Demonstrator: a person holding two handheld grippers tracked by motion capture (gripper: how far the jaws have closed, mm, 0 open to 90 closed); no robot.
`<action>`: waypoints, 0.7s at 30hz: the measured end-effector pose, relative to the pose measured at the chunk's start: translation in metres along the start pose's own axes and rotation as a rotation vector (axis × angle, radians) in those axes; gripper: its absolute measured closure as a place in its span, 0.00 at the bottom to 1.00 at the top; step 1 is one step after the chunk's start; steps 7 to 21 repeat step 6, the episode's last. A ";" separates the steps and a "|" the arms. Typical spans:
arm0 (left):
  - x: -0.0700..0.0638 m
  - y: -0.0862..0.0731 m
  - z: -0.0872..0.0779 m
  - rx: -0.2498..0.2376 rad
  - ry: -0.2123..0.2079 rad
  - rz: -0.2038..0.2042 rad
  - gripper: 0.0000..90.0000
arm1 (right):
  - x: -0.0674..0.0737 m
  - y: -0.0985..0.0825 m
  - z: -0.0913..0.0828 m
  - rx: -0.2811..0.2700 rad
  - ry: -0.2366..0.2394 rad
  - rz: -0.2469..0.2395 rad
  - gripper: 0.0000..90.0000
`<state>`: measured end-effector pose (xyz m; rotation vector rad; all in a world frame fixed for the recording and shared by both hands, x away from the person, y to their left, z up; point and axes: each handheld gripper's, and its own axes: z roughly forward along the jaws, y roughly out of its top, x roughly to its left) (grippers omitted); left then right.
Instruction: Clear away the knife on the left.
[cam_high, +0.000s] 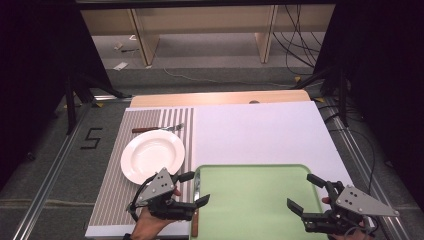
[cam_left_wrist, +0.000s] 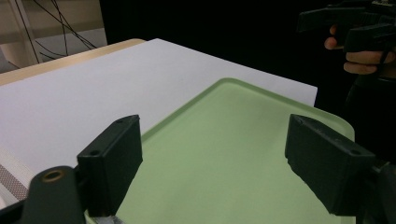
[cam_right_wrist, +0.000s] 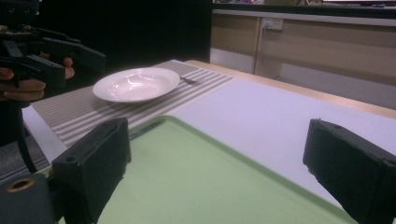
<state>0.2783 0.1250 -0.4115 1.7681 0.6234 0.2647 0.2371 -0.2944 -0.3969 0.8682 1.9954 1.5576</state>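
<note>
Centrally, green tray (cam_high: 250, 200) is laid on white table (cam_high: 260, 130), nothing on it. Left gripper (cam_high: 191, 189) is held at tray's left edge, jaws wide, nothing held. Right gripper (cam_high: 306, 195) at right edge, likewise wide. White plate (cam_high: 152, 156) and fork (cam_high: 159, 129) are set on striped mat (cam_high: 112, 190).

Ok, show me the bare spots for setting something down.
The green tray is bare between both grippers. The white mat beyond it, right of the striped placemat, is free too. The placemat's far end is crowded with the plate and fork.
</note>
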 end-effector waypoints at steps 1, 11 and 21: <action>0.000 0.000 0.001 0.003 -0.001 0.001 0.21 | 0.000 0.000 0.000 0.000 0.000 -0.001 0.10; -0.001 -0.001 0.004 0.024 -0.007 0.002 0.20 | 0.000 0.000 0.000 -0.002 0.001 -0.002 0.09; -0.001 -0.001 0.004 0.024 -0.007 0.002 0.20 | 0.000 0.000 0.000 -0.002 0.001 -0.002 0.09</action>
